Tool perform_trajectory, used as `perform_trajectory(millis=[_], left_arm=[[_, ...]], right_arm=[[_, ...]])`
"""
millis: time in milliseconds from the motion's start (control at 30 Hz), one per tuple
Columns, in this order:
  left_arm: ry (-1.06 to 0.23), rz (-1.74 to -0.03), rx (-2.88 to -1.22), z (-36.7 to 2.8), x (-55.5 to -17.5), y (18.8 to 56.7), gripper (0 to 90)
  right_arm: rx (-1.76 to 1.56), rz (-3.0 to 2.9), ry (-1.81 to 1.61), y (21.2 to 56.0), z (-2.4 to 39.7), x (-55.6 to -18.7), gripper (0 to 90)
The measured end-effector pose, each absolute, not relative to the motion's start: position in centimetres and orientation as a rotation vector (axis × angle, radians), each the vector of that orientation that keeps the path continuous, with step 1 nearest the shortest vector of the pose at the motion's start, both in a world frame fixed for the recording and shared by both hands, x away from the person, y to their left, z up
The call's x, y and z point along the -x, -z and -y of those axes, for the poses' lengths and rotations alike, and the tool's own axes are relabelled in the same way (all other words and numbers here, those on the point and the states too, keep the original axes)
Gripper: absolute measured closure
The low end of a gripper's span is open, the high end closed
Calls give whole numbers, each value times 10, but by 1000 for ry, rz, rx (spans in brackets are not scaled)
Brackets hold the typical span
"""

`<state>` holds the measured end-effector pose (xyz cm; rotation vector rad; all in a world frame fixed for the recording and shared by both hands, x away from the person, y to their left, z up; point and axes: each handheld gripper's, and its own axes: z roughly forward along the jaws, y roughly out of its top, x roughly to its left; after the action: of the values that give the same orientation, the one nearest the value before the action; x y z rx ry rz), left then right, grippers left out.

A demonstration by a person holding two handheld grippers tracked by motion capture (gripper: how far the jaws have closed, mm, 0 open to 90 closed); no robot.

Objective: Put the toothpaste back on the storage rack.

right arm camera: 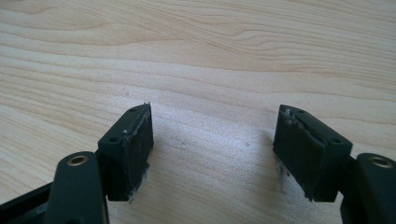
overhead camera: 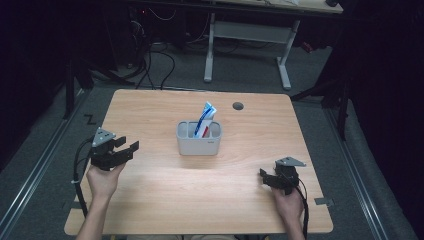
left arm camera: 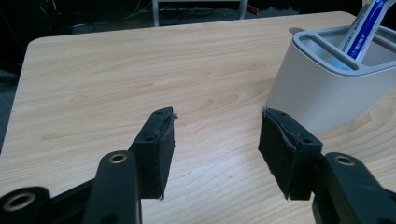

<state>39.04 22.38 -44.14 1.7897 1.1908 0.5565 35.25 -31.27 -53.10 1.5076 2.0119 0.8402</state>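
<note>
A grey holder (overhead camera: 198,141) stands upright near the middle of the wooden table (overhead camera: 165,200), split into compartments along its top. A blue and white tube (overhead camera: 205,119) leans in one of the right-hand compartments, its upper end sticking out above the rim and tilted toward the far right. Off to the left of the holder, well apart from it, the left gripper (overhead camera: 126,146) is held just above the table edge, its jaws spread with nothing between them; in the left gripper view the holder (left arm camera: 322,88) sits just beyond the right jaw without touching it. Near the right front corner the right gripper (overhead camera: 263,176) rests low over the bare wood, jaws parted and empty too.
</note>
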Motion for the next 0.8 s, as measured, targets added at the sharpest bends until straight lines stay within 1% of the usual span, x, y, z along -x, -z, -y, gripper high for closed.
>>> perform_trajectory(millis=[800], left_arm=[[-530,-1213,-1774,-225,-382,455,455]], right_arm=[[-1507,-2012,-840,531,313,-353,284]])
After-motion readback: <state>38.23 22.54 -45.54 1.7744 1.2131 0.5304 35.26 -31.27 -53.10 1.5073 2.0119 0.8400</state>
